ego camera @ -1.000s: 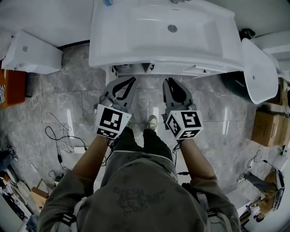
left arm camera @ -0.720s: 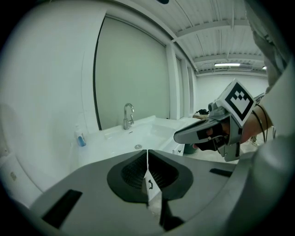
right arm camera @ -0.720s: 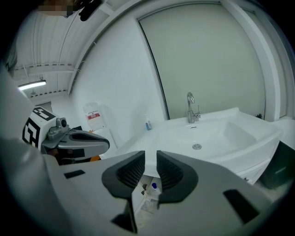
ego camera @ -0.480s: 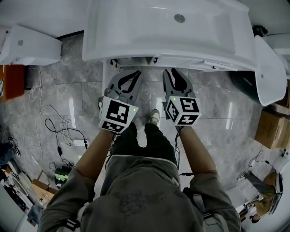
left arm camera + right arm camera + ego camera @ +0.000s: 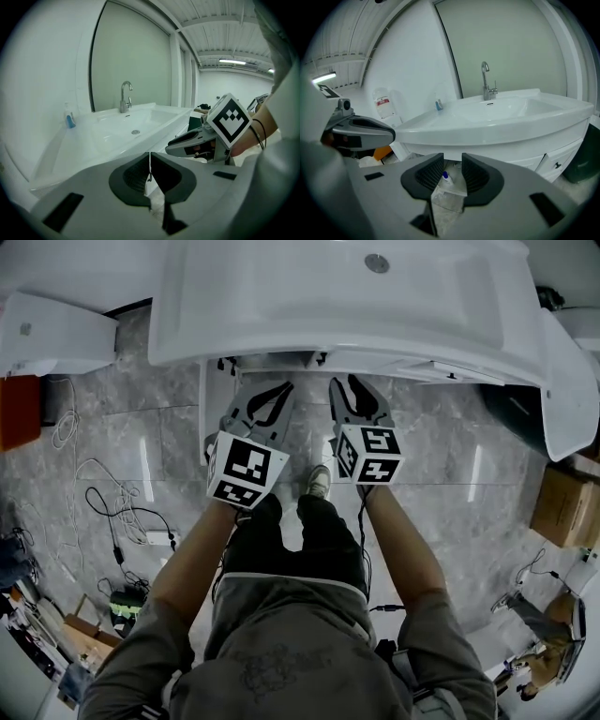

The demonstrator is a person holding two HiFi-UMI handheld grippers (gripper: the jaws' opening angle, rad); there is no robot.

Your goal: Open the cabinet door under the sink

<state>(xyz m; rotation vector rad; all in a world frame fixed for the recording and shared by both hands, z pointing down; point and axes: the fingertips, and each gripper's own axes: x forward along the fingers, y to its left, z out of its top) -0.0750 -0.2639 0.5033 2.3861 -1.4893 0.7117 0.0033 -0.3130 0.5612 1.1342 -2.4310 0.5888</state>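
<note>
1. In front of the white sink, the person is holding both grippers side by side, tips pointing at the cabinet beneath the basin.
2. The left gripper is holding its fingers pressed together on nothing. Its own view is showing only a hairline seam between the pads.
3. The right gripper is holding its fingers spread and is pinching nothing. Through the gap, its view is showing the shadowed space under the sink and a small blue-capped bottle standing well beyond the tips.
4. A white panel is jutting from the cabinet front toward the person, just left of the left gripper. It is probably the door, already swung outward, but the head view is showing it edge-on, so that is a guess. The cabinet section on the right, with its small knob, is looking shut.
5. Neither gripper is touching the panel or any handle. Judging by this, the step in hand is either an approach or the finish of the swing, not a pull.
6. If the door needs to go wider, the next move is calling for the left gripper to shift sideways. It would then hook or nudge the panel's free edge and sweep it along its hinge arc, while the right gripper stays clear.
</note>
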